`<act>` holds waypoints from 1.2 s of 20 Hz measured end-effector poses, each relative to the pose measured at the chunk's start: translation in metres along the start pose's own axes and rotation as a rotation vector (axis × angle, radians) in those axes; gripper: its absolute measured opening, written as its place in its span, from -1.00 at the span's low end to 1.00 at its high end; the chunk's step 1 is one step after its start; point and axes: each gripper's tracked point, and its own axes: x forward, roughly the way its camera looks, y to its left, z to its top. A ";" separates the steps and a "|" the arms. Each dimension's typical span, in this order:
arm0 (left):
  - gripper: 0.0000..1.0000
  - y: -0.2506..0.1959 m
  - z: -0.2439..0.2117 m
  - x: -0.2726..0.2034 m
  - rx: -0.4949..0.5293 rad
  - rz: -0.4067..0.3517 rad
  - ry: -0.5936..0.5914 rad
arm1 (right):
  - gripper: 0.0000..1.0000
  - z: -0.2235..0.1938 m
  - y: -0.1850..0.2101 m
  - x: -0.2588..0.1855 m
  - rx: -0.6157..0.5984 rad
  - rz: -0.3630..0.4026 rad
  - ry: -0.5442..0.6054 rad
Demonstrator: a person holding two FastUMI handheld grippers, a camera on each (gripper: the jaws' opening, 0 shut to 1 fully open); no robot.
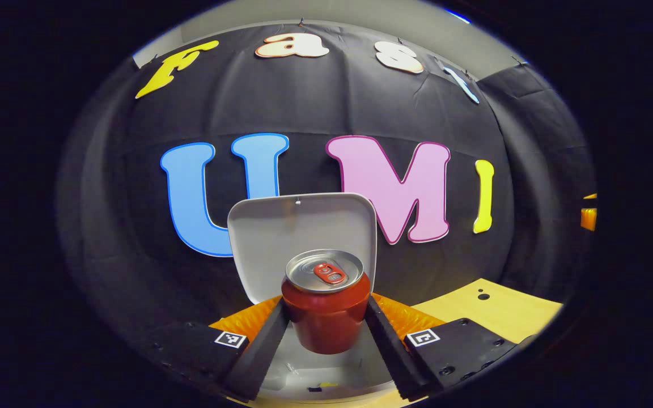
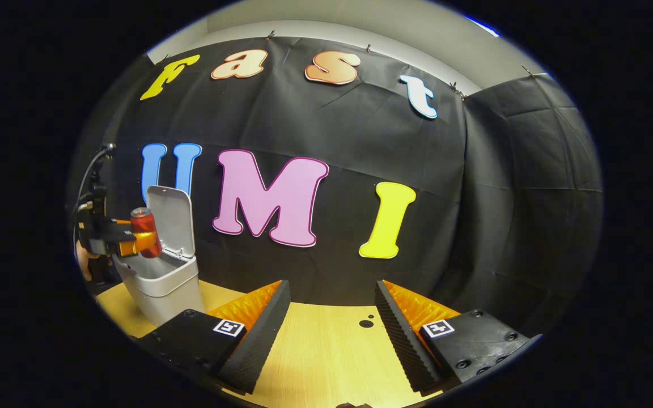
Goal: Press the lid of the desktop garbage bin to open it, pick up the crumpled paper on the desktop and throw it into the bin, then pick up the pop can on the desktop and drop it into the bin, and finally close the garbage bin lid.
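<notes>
A red pop can [image 1: 326, 309] with a silver top stands upright between the fingers of my left gripper [image 1: 326, 334], which is shut on it. Directly below and behind the can is the grey desktop bin [image 1: 315, 377], its lid [image 1: 281, 226] raised upright. In the right gripper view the same can [image 2: 145, 231] hangs over the mouth of the bin [image 2: 162, 283], whose lid [image 2: 172, 218] stands open at the far left, with a hand [image 2: 84, 259] holding the left gripper. My right gripper [image 2: 332, 334] is open above the wooden desk [image 2: 326, 351], nothing between its fingers.
The black cloth wall rises right behind the bin. A small dark hole [image 2: 366, 323] marks the desk in front of my right gripper. Light wooden desk surface [image 1: 496, 309] stretches to the right of the bin.
</notes>
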 end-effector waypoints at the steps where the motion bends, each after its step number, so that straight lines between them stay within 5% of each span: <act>1: 0.74 0.001 -0.010 0.001 -0.001 0.001 0.025 | 0.95 0.002 0.001 -0.004 0.001 0.001 -0.005; 12: 0.89 0.023 -0.023 -0.004 -0.050 0.072 0.052 | 0.94 -0.015 0.003 -0.012 0.007 0.003 0.041; 17: 0.89 0.038 0.043 -0.004 -0.036 0.127 -0.066 | 0.94 -0.010 0.022 0.004 0.013 0.057 0.037; 24: 0.87 0.059 0.151 0.026 -0.063 0.101 -0.244 | 0.95 0.054 0.065 0.034 0.004 0.197 -0.069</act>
